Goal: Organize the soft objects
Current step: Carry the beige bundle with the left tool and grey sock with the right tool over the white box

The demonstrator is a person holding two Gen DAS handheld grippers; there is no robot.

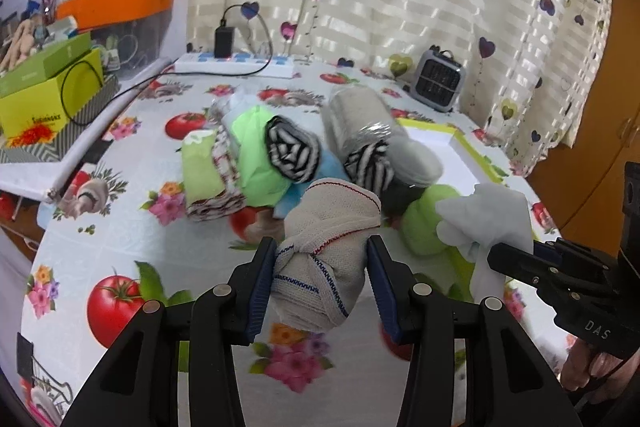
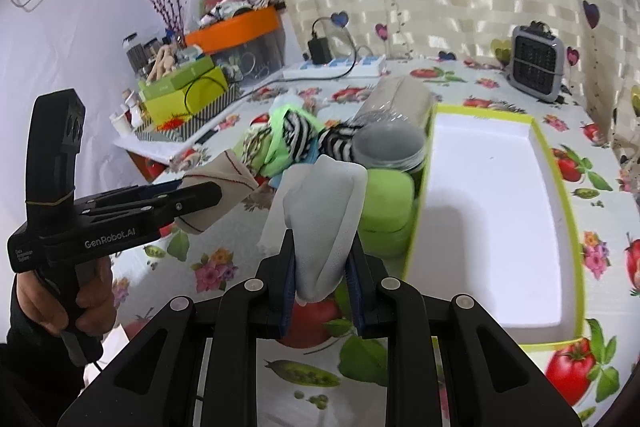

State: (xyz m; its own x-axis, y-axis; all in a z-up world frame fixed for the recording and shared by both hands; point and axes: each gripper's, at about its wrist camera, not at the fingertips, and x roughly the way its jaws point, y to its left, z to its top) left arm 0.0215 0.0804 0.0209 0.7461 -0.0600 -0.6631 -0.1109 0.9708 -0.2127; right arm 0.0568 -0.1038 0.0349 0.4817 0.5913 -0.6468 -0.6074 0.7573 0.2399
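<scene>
Left wrist view: left hand-held gripper (image 1: 322, 259) pinches a beige cloth roll (image 1: 328, 247); right hand-held gripper (image 2: 322, 263) pinches a grey cloth (image 2: 328, 211).

Bright, even light; fisheye bending; slight blur.

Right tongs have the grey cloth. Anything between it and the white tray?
Nothing visible. The grey cloth hangs in the right tongs just left of the tray, whose near wall is unobstructed; the green roll sits behind the cloth.
</scene>
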